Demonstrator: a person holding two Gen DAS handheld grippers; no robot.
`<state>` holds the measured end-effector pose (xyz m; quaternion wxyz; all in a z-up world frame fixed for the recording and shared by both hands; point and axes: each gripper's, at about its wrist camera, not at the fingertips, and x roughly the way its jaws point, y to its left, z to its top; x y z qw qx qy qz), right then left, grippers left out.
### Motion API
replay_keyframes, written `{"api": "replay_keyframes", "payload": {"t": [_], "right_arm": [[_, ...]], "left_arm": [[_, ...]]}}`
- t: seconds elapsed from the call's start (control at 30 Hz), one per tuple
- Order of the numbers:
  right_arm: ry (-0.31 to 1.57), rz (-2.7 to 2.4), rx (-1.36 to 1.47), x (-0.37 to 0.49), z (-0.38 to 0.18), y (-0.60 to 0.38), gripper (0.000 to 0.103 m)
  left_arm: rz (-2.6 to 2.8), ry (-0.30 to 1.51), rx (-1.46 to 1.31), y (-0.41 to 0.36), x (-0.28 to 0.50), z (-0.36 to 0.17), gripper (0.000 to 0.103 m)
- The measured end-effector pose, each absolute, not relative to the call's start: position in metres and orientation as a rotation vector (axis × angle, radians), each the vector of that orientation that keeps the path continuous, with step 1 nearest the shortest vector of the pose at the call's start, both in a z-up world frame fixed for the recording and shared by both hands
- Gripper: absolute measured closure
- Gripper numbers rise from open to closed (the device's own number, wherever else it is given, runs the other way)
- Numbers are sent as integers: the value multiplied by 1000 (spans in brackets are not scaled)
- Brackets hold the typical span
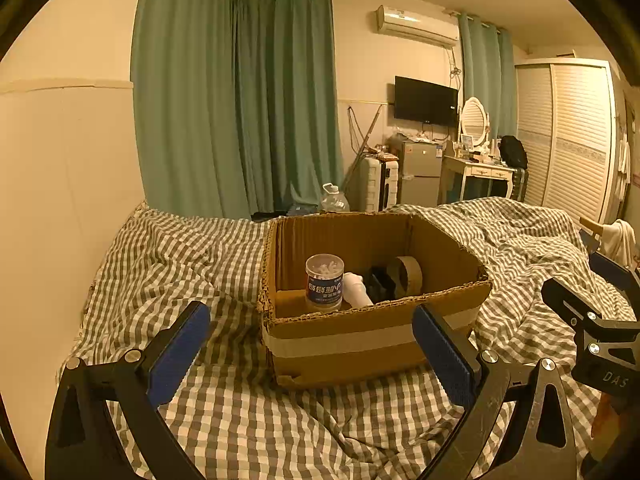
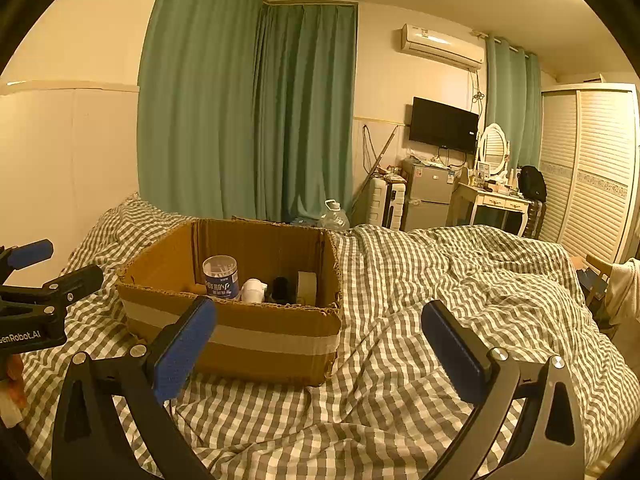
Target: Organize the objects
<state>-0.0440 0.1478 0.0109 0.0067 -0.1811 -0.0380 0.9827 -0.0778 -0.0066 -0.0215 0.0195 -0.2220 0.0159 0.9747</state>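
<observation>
An open cardboard box (image 1: 360, 336) (image 2: 256, 336) sits on the checked bedspread. Inside it stand a clear tub of cotton swabs (image 1: 324, 282) (image 2: 221, 277), a white bottle (image 1: 357, 289) (image 2: 253, 290), a black object (image 1: 380, 282) (image 2: 281, 289) and a tape roll (image 1: 408, 274) (image 2: 306, 287). My left gripper (image 1: 312, 344) hangs open just in front of the box, nothing between its blue pads. My right gripper (image 2: 320, 340) is open too, level with the box's right front corner. Each gripper shows at the edge of the other's view.
The checked quilt (image 2: 460, 280) lies rumpled to the right of the box. A wall (image 1: 60, 200) runs along the bed's left side. Beyond the bed are green curtains (image 1: 240, 120), a water jug (image 1: 334, 200), a small fridge, a dressing table and a wardrobe (image 2: 592, 176).
</observation>
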Motion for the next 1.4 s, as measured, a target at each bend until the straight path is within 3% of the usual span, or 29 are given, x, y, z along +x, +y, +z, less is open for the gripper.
{"api": "replay_keyframes", "payload": {"t": [1.4], "right_arm": [[-148, 3076, -607, -45, 4, 146, 0]], "left_arm": [[3046, 45, -705, -10, -77, -24, 0]]}}
